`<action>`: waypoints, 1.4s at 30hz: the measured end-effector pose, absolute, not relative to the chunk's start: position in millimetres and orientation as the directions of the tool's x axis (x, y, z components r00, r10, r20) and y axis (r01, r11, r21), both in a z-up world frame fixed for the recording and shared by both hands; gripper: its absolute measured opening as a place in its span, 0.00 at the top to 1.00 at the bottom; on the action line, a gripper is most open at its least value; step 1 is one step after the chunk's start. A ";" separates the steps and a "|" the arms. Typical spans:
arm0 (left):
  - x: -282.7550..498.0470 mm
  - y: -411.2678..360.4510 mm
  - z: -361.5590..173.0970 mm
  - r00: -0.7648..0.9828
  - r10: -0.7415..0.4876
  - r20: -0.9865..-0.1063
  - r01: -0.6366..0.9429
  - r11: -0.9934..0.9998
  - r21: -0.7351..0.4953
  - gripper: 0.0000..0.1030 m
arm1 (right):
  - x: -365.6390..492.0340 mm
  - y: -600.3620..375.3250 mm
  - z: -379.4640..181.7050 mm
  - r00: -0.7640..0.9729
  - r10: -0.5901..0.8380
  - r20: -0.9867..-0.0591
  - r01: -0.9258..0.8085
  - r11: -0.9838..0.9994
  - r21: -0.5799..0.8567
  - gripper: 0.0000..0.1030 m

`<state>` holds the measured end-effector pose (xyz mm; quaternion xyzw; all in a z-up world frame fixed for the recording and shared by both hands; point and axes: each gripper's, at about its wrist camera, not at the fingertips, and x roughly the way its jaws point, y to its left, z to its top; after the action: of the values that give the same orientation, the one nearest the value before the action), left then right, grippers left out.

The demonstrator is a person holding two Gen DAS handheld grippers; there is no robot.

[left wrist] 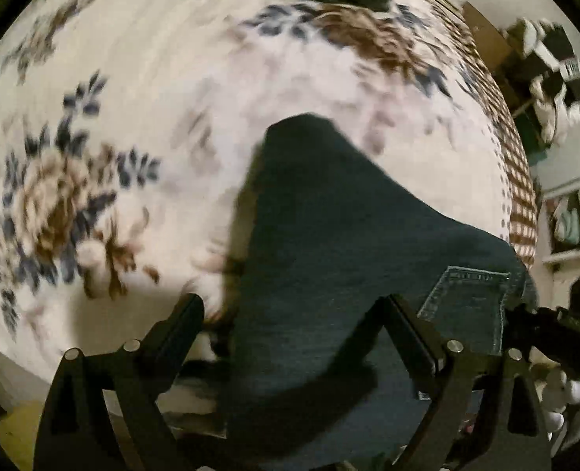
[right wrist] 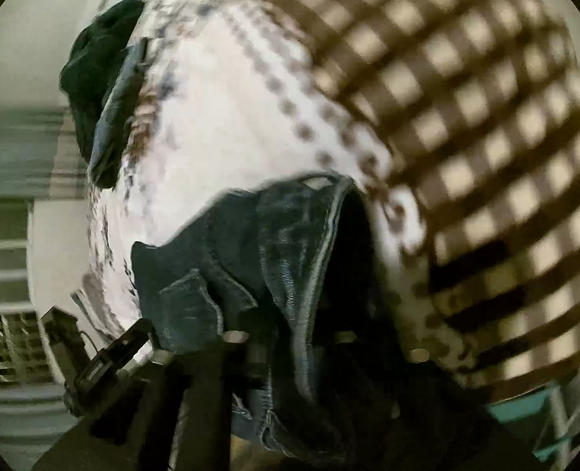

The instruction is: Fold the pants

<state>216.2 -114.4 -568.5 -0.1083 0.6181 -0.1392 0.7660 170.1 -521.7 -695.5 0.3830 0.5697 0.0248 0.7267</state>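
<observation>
Dark blue jeans (left wrist: 329, 235) hang in front of the left wrist camera, a back pocket (left wrist: 466, 306) showing at the right. My left gripper (left wrist: 293, 314) has its fingers spread wide, with the denim draped between and over them. In the right wrist view the jeans' waistband (right wrist: 309, 259) bunches over my right gripper (right wrist: 290, 337), whose fingers close on the denim and are mostly hidden by it. The other gripper (right wrist: 109, 357) shows at the lower left there.
A bed with a white floral cover (left wrist: 113, 137) and a brown checked border (right wrist: 466, 117) lies below. A pile of dark clothes (right wrist: 97, 78) sits at its far end. Shelves with clutter (left wrist: 545, 59) stand at the right.
</observation>
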 end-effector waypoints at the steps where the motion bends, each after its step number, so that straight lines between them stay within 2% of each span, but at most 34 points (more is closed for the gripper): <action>1: 216.3 -111.6 -570.5 0.193 -0.360 -0.913 0.063 0.933 -0.354 0.10 | 171.4 -521.1 -683.2 0.367 0.454 -0.812 0.379 0.724 0.577 0.94; 4: 214.8 -107.2 -574.7 0.184 -0.411 -0.893 0.028 0.910 -0.413 0.10 | 178.5 -528.4 -655.9 0.388 0.361 -0.848 0.340 0.800 0.495 0.94; 6: 215.8 -109.7 -578.1 0.176 -0.444 -0.879 0.025 0.894 -0.447 0.10 | 184.4 -535.2 -663.1 0.359 0.319 -0.877 0.364 0.818 0.446 0.94; 9: 220.1 -115.8 -588.0 0.153 -0.451 -0.880 0.024 0.891 -0.452 0.10 | 190.9 -538.0 -689.0 0.277 0.373 -0.885 0.383 0.802 0.458 0.91; 11: 220.5 -110.6 -590.0 0.136 -0.472 -0.871 0.003 0.879 -0.476 0.10 | 188.0 -543.9 -692.6 0.273 0.381 -0.883 0.431 0.772 0.466 0.56; 12: 220.9 -109.0 -589.4 0.128 -0.480 -0.868 -0.006 0.875 -0.485 0.10 | 181.2 -548.9 -686.6 0.301 0.380 -0.875 0.449 0.752 0.482 0.45; 13: 219.8 -107.9 -585.5 0.130 -0.487 -0.864 -0.003 0.871 -0.491 0.10 | 173.8 -552.2 -683.1 0.324 0.380 -0.867 0.460 0.737 0.495 0.17; 14: 217.8 -107.2 -580.8 0.136 -0.493 -0.860 0.005 0.868 -0.497 0.10 | 157.6 -554.6 -674.5 0.364 0.380 -0.850 0.476 0.709 0.520 0.06; 19: 209.5 -115.9 -582.5 0.108 -0.582 -0.806 0.009 0.812 -0.584 0.10 | 92.8 -547.0 -668.8 0.412 0.398 -0.820 0.565 0.594 0.573 0.06; 24: 209.9 -122.6 -612.9 0.052 -0.614 -0.788 -0.029 0.787 -0.616 0.10 | 68.6 -515.8 -728.4 0.398 0.549 -0.735 0.627 0.422 0.655 0.06; 26: 212.3 -121.2 -616.2 0.054 -0.636 -0.770 -0.030 0.770 -0.638 0.05 | 75.3 -504.4 -751.7 0.437 0.597 -0.673 0.611 0.351 0.709 0.06; 28: 213.9 -121.3 -616.6 0.042 -0.649 -0.759 -0.012 0.760 -0.650 0.00 | 86.5 -497.2 -767.4 0.442 0.585 -0.680 0.612 0.357 0.705 0.05; 30: 215.7 -122.8 -618.1 0.028 -0.653 -0.757 0.004 0.757 -0.654 0.00 | 92.8 -493.9 -774.3 0.473 0.566 -0.675 0.605 0.347 0.716 0.04; 34: 219.7 -118.4 -619.8 0.017 -0.669 -0.743 -0.009 0.743 -0.669 0.00 | 93.2 -489.9 -756.9 0.578 0.548 -0.605 0.540 0.299 0.787 0.09; 37: 224.5 -109.6 -626.3 0.021 -0.708 -0.706 -0.085 0.702 -0.707 0.00 | 103.4 -484.8 -760.8 0.541 0.547 -0.639 0.556 0.337 0.760 0.09; 39: 226.5 -99.9 -631.8 0.037 -0.740 -0.671 -0.161 0.659 -0.735 0.00 | 108.6 -483.9 -776.4 0.546 0.555 -0.628 0.575 0.297 0.762 0.07; 42: 228.1 -91.3 -636.7 0.047 -0.771 -0.635 -0.232 0.610 -0.758 0.00 | 112.6 -476.1 -770.8 0.579 0.553 -0.599 0.547 0.282 0.789 0.07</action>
<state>228.1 -91.3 -636.7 -0.3833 0.6543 -0.2196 0.6137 112.6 -476.1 -770.8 0.5993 0.4587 0.0024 0.6561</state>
